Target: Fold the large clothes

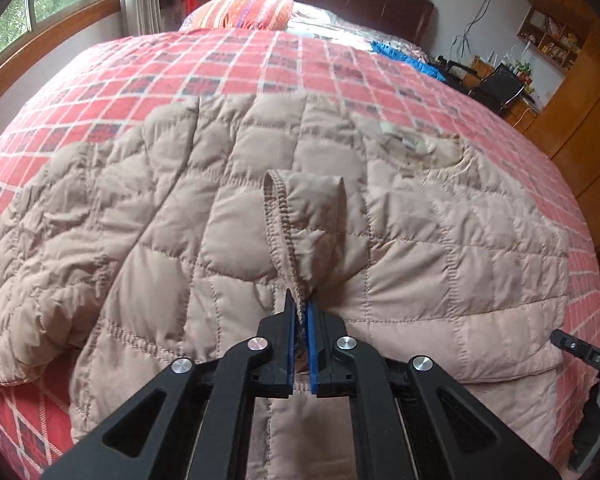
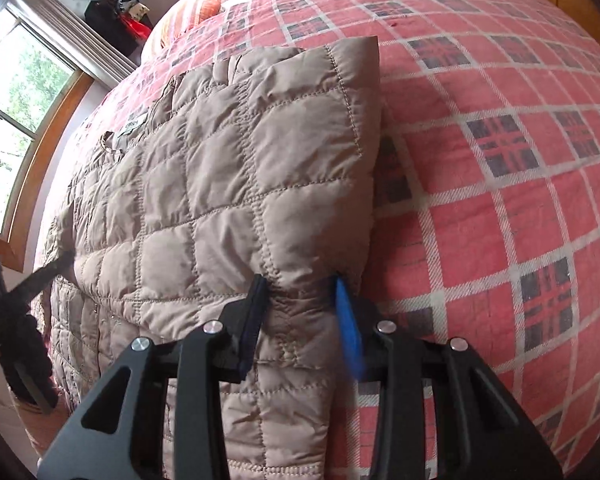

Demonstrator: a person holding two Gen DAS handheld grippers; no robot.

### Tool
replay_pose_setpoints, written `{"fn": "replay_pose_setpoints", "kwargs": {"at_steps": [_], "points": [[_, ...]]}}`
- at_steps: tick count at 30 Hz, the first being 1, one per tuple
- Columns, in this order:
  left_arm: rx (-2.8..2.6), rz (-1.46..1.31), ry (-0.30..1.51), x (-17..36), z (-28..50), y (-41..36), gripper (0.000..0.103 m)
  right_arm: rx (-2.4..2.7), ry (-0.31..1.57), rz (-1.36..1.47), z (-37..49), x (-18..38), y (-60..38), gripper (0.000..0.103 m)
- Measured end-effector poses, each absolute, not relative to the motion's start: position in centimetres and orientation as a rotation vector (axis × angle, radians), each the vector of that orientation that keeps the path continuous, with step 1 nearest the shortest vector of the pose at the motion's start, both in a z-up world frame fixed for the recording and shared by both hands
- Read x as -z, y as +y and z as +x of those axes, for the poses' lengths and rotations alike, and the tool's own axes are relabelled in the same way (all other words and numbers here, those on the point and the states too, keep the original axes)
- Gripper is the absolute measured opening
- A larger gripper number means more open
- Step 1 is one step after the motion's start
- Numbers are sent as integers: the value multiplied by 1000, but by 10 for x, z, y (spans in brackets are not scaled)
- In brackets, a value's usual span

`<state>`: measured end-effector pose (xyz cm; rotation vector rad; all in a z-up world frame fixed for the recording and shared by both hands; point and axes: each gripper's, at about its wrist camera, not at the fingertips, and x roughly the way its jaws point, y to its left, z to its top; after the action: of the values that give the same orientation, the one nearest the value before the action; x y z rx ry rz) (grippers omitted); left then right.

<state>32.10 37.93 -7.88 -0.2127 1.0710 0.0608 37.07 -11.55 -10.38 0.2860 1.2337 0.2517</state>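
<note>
Ahead of the left gripper (image 1: 301,308), in the left wrist view, a tan quilted jacket (image 1: 204,216) lies spread across the bed (image 1: 260,68), covering most of the plaid blanket beyond the fingers. The jaws are clenched on a narrow strip of stitched hem (image 1: 278,216), which rises in a ridge straight out from the tips. Far right of the fingers, the right gripper's black frame shows at the view's edge.

Between the fingers of the right gripper (image 2: 300,280), in the right wrist view, a thick wad of jacket (image 2: 236,184) sits bunched. One corner (image 2: 360,52) stands up beyond the tips, with bare blanket to their right. The jaws stand wide apart around the padding; whether they press it firmly cannot be told, and the blue pad (image 2: 350,332) looks blurred.

The likely trouble is slippage. The left grip holds only thin hem, so a hard pull could tear it free; the puffy right-hand bunch could squeeze out, and the fold would land crooked.
</note>
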Motion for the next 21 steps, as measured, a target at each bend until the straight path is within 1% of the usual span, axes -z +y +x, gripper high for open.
{"fn": "replay_pose_setpoints", "kwargs": {"at_steps": [2, 6, 9, 11, 14, 17, 18, 19, 21], "points": [[-68, -164, 1056, 89, 321, 373, 8, -253, 1235, 286, 370, 105, -120, 35], [-100, -51, 1024, 88, 316, 359, 12, -253, 1224, 259, 369, 107, -118, 38], [-99, -93, 1019, 78, 310, 371, 21, -248, 1219, 286, 361, 100, -123, 44], [-126, -146, 992, 63, 300, 386, 29, -233, 1195, 273, 353, 82, -121, 44], [-206, -134, 889, 32, 285, 398, 27, -243, 1135, 279, 338, 52, -119, 44], [-154, -116, 839, 9, 278, 387, 27, -302, 1124, 268, 329, 30, -95, 44], [-118, -124, 842, 5, 280, 380, 27, -320, 1132, 260, 330, 26, -84, 41], [-89, -129, 851, 3, 283, 372, 27, -333, 1145, 244, 333, 22, -68, 36], [-61, -124, 884, 9, 291, 355, 27, -332, 1195, 227, 343, 23, -39, 34]]}}
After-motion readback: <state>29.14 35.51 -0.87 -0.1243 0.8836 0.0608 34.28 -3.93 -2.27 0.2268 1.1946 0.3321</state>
